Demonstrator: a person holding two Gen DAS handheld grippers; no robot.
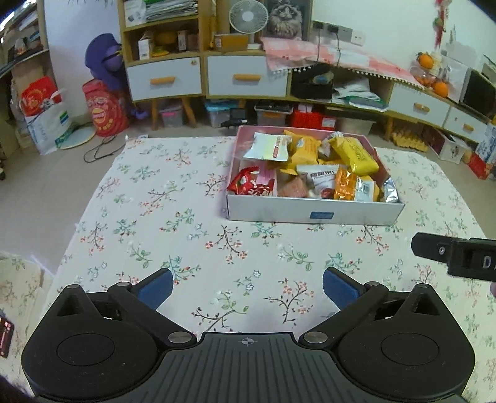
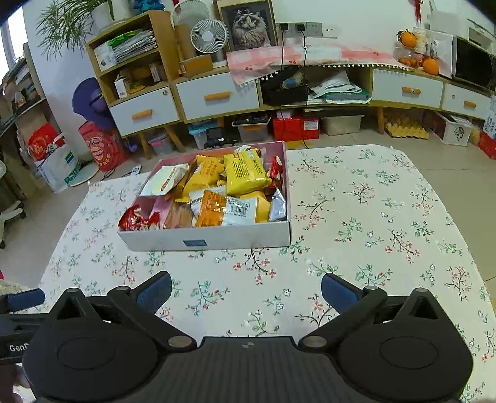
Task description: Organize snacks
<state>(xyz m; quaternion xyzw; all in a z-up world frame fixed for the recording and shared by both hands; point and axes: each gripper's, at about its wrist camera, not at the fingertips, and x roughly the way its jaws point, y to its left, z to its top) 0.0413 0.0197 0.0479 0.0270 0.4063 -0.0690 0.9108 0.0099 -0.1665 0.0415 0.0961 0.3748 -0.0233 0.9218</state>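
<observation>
Both your left gripper (image 1: 248,288) and right gripper (image 2: 246,290) hang spread wide and empty above the floral tablecloth (image 1: 186,217), short of the snack-filled box (image 1: 313,212).

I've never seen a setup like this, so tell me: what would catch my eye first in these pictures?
Probably the shallow box heaped with bright snack packets, standing on the flowered tablecloth towards the far side of the table; a big yellow packet lies on top. Next, the two black hand-held grippers with blue pads, the left gripper and right gripper, both open and empty, short of the box. Behind, a cat portrait stands on the cluttered sideboard.
</observation>
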